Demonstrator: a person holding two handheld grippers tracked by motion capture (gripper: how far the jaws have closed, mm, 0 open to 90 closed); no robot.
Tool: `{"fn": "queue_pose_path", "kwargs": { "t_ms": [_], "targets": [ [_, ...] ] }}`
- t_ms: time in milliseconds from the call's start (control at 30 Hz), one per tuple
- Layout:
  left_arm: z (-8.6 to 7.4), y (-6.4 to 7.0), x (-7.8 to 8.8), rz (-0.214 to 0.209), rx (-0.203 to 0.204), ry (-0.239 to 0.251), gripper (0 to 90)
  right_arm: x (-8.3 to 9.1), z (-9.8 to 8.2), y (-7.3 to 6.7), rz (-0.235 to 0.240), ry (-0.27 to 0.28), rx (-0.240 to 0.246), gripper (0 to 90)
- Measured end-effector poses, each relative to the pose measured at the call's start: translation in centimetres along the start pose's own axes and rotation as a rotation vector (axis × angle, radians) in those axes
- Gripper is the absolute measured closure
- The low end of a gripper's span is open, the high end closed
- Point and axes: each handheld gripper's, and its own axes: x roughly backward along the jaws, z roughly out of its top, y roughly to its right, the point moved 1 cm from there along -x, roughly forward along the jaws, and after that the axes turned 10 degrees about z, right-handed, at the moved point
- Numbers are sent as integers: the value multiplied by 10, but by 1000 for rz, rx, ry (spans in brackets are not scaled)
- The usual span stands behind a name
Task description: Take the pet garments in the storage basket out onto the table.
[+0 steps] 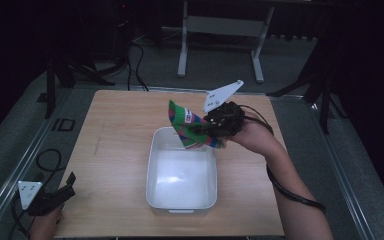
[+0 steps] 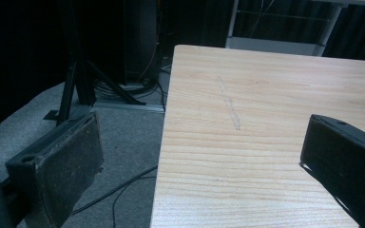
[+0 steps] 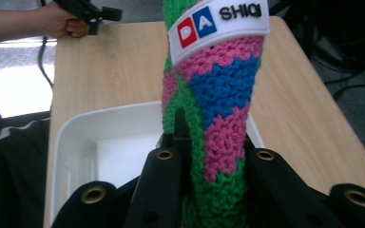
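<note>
Left hand-held gripper (image 1: 62, 192): nearest the high view's camera, at the surface's near-left corner, well apart from the tub; jaws wide apart with nothing between them, bare wood ahead in the left gripper view.
Surface (image 1: 115, 150): pale wood; largest thing in view, with the tub on its near-centre part.
White tub (image 1: 155, 170): the landmark; open-topped, rectangular, nothing lying inside.
Knitted piece (image 1: 185, 125): green, pink and blue with a white label; held in the air over the tub's far-right corner, lower end dipping toward the rim.
Right hand-held gripper (image 1: 207, 127): just beyond the tub's far-right corner; jaws closed on the knitted piece's lower part.
Step in hand: likely carrying the piece to or from the tub; direction cannot be told.
Next move: if placing, shift toward the tub's middle, lower, then part the jaws.
Edges and room: the tub's rim sits just under the piece; bare wood lies open left and right of the tub.
</note>
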Motion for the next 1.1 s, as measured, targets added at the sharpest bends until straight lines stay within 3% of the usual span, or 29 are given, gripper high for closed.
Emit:
{"fn": "queue_pose_path", "kwargs": {
  "t_ms": [200, 433, 633, 900, 1100],
  "targets": [
    [0, 0, 0, 1, 0, -1, 9, 21, -13, 7, -44, 15, -35, 811],
    [0, 0, 0, 3, -1, 1, 9, 57, -44, 16, -117, 37, -102, 811],
    [0, 1, 0, 7, 0, 1, 9, 77, -70, 21, -161, 43, -153, 810],
    [0, 1, 0, 6, -2, -4, 9, 86, -104, 26, -186, 58, -221, 809],
    [0, 0, 0, 8, -3, -2, 9, 75, -121, 30, -170, 61, -254, 809]
  ]
}}
